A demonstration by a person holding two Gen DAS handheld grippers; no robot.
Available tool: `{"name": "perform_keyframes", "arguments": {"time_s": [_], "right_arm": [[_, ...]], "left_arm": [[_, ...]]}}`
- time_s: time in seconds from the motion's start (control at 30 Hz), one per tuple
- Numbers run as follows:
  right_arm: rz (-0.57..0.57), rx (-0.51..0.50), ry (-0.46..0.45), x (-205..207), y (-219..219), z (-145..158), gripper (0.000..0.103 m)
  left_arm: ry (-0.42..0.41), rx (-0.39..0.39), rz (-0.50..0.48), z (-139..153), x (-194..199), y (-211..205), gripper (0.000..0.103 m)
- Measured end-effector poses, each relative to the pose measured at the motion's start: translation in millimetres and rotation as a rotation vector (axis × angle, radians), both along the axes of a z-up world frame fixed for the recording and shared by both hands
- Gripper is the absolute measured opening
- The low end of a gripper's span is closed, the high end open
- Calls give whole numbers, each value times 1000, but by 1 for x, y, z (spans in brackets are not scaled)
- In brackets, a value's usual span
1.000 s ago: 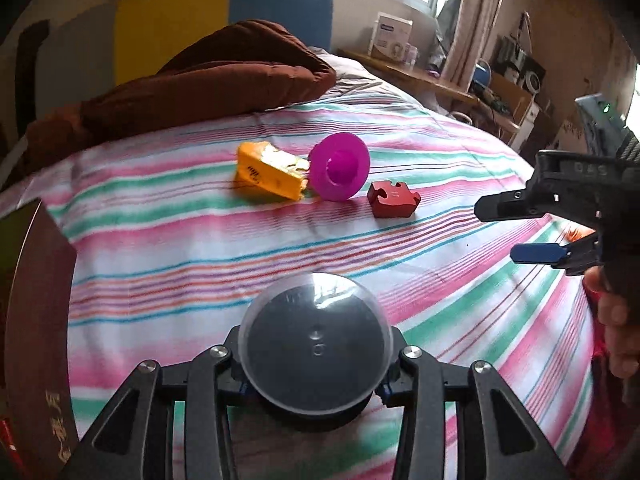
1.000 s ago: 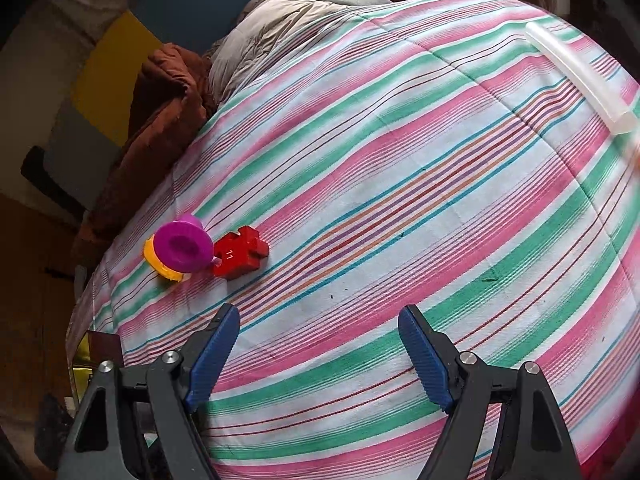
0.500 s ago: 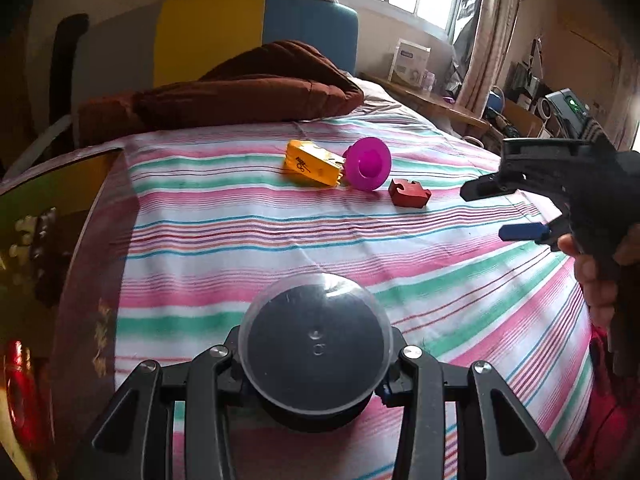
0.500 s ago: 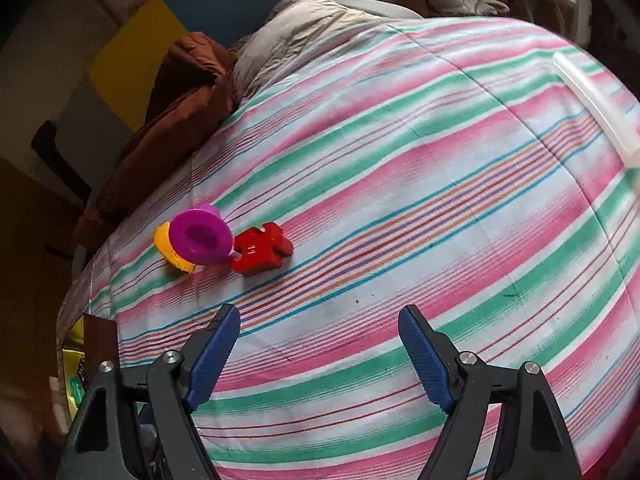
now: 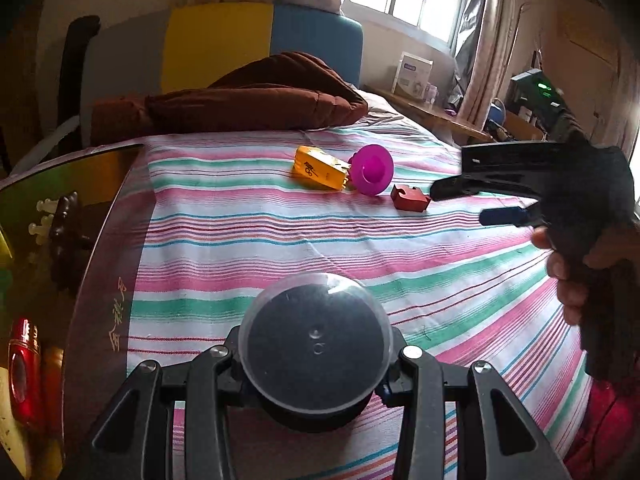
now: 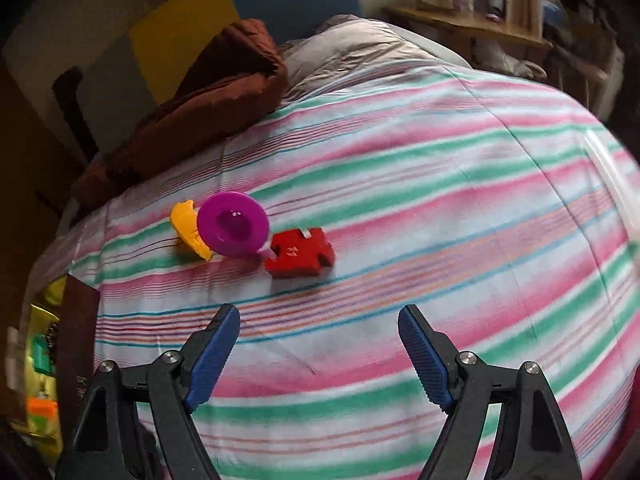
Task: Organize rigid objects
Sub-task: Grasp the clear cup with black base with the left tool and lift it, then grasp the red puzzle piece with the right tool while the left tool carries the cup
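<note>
While left gripper clamps one clear dome, right gripper gapes above three toys: yellow, purple, red.

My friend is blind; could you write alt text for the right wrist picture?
An open gripper hovers over a striped bed, facing a red puzzle piece, a purple disc and a yellow toy bunched together.

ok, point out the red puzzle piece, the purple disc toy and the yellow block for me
red puzzle piece (image 6: 301,254), right wrist view, middle of its top face
purple disc toy (image 6: 232,229), right wrist view, centre of the round face
yellow block (image 5: 319,168), left wrist view, its printed side face
</note>
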State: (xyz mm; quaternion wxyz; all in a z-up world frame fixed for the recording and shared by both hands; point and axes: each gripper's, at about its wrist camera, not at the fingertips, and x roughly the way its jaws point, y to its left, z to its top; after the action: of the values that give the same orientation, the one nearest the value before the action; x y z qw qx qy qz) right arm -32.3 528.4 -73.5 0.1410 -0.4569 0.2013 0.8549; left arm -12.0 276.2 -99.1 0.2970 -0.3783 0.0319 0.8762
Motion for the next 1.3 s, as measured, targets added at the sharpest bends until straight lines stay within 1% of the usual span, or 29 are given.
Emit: {"name": "perform_keyframes", "arguments": {"time_s": [0.1, 0.17, 0.23, 0.27, 0.3, 0.33, 0.37, 0.4, 0.47, 0.53, 0.7, 0.8, 0.93, 1.07, 1.1, 1.17, 1.23, 1.3], "right_arm": [[-8, 28, -18, -20, -1, -3, 82], [-34, 52, -26, -31, 1, -7, 82], [-36, 31, -39, -40, 2, -14, 81], [-39, 25, -46, -45, 2, -18, 79], [-42, 24, -49, -47, 2, -22, 73], [-42, 26, -57, -49, 2, -25, 72], [-40, 61, -60, -50, 0, -25, 65], [-30, 90, -60, -51, -3, -25, 54], [-2, 146, -80, -52, -8, -25, 46], [19, 160, -83, -48, -10, -25, 46], [47, 131, -109, -34, -16, -23, 46], [67, 95, -122, -23, -23, -22, 46], [73, 16, -130, -4, -33, -19, 46], [124, -51, -71, 21, -48, -19, 46], [126, -70, -69, 25, -49, -22, 46], [127, -92, -62, 26, -51, -19, 46], [136, -140, -27, 24, -48, -15, 46], [123, -135, -10, 22, -43, -11, 46]], "left_arm": [[-2, 4, -2, -1, 0, -1, 43], [0, 7, -4, -1, 0, 0, 43], [2, 8, -5, -2, 0, 0, 43], [3, 9, -7, -2, 0, 0, 43], [2, 8, -9, -3, 0, 0, 43], [1, 5, -12, -4, -1, 1, 43], [1, 2, -14, -4, -1, 1, 43], [4, 0, -14, -4, 0, 2, 44], [6, 1, -15, -5, 0, 2, 44], [0, 5, -18, -5, -1, 2, 44], [-3, 14, -20, -5, -1, 1, 44], [-5, 19, -21, -5, -2, 1, 44], [-8, 23, -21, -6, -2, 1, 44], [-17, 36, -20, -5, -4, -1, 44], [-21, 40, -19, -5, -4, -2, 44], [-30, 43, -21, -4, -3, -3, 44], [-42, 44, -29, -1, 0, -5, 44], [-27, 61, -30, 8, 8, -10, 44]]}}
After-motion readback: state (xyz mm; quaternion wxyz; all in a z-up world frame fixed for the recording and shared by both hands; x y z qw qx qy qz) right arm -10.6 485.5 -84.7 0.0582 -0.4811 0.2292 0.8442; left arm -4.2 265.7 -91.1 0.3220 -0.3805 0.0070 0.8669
